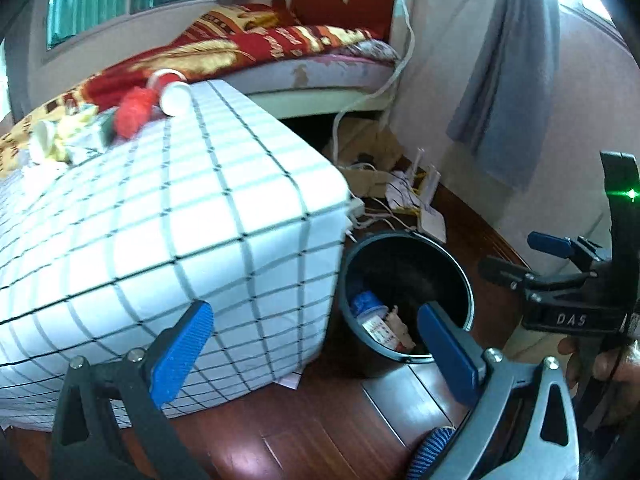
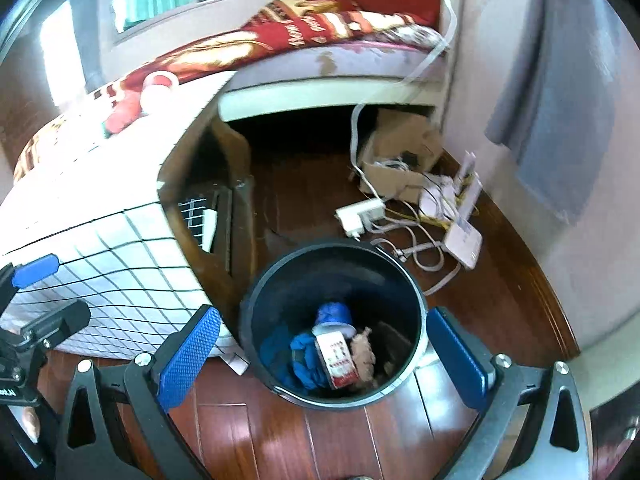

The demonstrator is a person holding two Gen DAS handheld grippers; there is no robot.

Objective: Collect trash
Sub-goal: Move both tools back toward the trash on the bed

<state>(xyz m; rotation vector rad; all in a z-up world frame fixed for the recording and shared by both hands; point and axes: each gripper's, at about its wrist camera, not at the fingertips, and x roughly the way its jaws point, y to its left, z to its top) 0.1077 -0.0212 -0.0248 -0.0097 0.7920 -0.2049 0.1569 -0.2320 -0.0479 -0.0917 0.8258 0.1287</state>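
Observation:
A black round trash bin (image 2: 416, 320) stands on the wooden floor beside a table draped in a white checked cloth (image 1: 168, 216). Inside the bin lie a blue-capped bottle with a red and white label (image 2: 334, 344), blue crumpled material and pinkish scraps; the bin also shows in the left wrist view (image 1: 460, 276). On the table's far end lie trash items: a white cup (image 1: 174, 96), a red crumpled piece (image 1: 134, 114) and pale wrappers (image 1: 76, 140). My right gripper (image 2: 320, 356) is open and empty right above the bin. My left gripper (image 1: 316, 344) is open and empty, at the table's corner.
A bed with a red and gold blanket (image 1: 248, 44) stands behind the table. A power strip (image 2: 360, 214), cables, a white router (image 2: 464, 236) and a cardboard box (image 2: 400, 140) lie on the floor by the wall. A grey cloth (image 1: 508, 80) hangs on the right.

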